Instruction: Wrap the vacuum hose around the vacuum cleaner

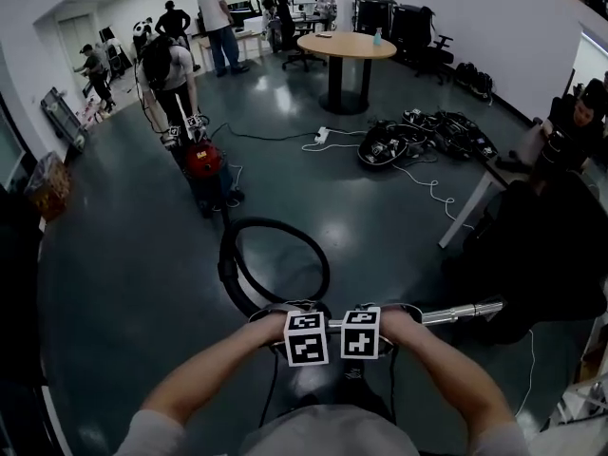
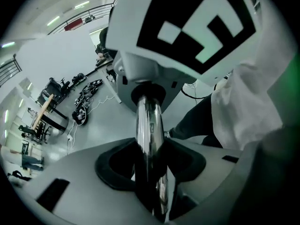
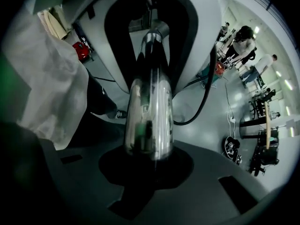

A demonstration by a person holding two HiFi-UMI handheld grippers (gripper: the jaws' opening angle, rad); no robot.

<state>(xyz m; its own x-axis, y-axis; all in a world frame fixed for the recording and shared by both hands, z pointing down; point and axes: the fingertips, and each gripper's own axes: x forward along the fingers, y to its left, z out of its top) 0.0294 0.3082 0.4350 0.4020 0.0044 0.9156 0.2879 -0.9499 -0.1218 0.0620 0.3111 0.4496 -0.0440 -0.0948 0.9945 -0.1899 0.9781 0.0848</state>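
Chrome tube (image 2: 149, 135) — clamped between both pairs of jaws.

Glossy, smooth metal vac tube (image 2: 149, 125)

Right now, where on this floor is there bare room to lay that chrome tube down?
Bare floor lies left of the black hose loop, and between that loop and the white desk leg. It is crowded around the red vacuum cleaner and the cable heap.

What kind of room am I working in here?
Probably an open office or lab workspace: a round wooden table with office chairs at the back, and a heap of cables and gear on the bare floor.
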